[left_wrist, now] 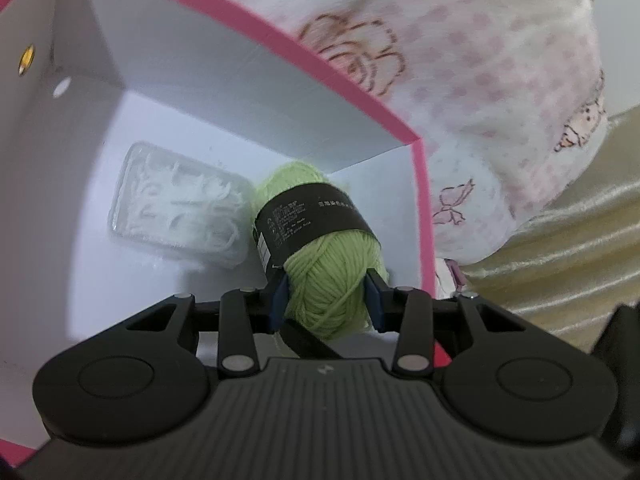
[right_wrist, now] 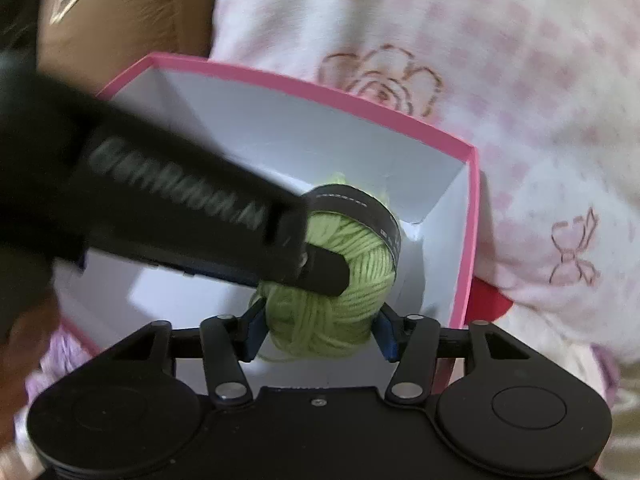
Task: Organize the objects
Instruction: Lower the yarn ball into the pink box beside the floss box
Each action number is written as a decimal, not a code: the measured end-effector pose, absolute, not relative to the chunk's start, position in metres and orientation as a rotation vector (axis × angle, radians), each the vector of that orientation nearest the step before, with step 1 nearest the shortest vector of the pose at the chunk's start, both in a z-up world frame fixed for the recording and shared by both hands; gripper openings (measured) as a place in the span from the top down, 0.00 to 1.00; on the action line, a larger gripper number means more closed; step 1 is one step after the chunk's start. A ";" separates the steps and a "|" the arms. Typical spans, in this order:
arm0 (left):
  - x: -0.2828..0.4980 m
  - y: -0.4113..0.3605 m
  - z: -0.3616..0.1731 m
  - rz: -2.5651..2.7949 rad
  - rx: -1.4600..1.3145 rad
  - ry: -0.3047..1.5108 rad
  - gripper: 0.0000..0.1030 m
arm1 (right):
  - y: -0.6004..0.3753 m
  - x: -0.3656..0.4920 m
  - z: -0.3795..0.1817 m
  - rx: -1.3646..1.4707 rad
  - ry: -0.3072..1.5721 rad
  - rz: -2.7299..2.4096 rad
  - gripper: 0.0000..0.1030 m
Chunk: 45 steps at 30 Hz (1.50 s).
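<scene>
We're clamping the left gripper (left_wrist: pixel 328 292) on the green yarn ball (left_wrist: pixel 320 248) inside the pink box (left_wrist: pixel 424 216); right gripper (right_wrist: pixel 320 324) jaws apart, straddling it

Both tools are matte black plastic. The left gripper (left_wrist: pixel 329 296) has a ribbed housing with a small pale logo at its front edge, two round raised discs at the sides, and linkage bars joined by silver rivets. Its fingers (left_wrist: pixel 279 300) carry dark blue pads. The right gripper (right_wrist: pixel 320 330) is built alike: smooth black body with a small screw at the centre front, round discs, silver rivets and blue-padded fingers (right_wrist: pixel 253 332). In the right wrist view, the left gripper's ribbed side shows blurred pale ridges.
</scene>
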State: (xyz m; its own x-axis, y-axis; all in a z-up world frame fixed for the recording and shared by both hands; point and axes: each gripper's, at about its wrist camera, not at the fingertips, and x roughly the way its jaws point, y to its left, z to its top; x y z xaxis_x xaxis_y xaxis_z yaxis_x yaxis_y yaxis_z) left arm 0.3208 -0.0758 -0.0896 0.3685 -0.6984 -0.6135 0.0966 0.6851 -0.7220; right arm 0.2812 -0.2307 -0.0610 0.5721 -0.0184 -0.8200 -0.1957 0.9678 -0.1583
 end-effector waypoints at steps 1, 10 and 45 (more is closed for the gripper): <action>0.320 -0.074 -0.092 -0.559 -0.678 1.086 0.65 | -0.230 0.278 -0.060 -0.268 0.963 0.124 0.39; 0.316 -0.087 -0.096 -0.542 -0.634 1.125 0.64 | -0.251 0.256 -0.047 -0.217 0.907 0.209 0.34; 0.321 -0.086 -0.107 -0.471 -0.614 1.073 0.71 | -0.253 0.250 -0.062 -0.143 0.835 0.177 0.58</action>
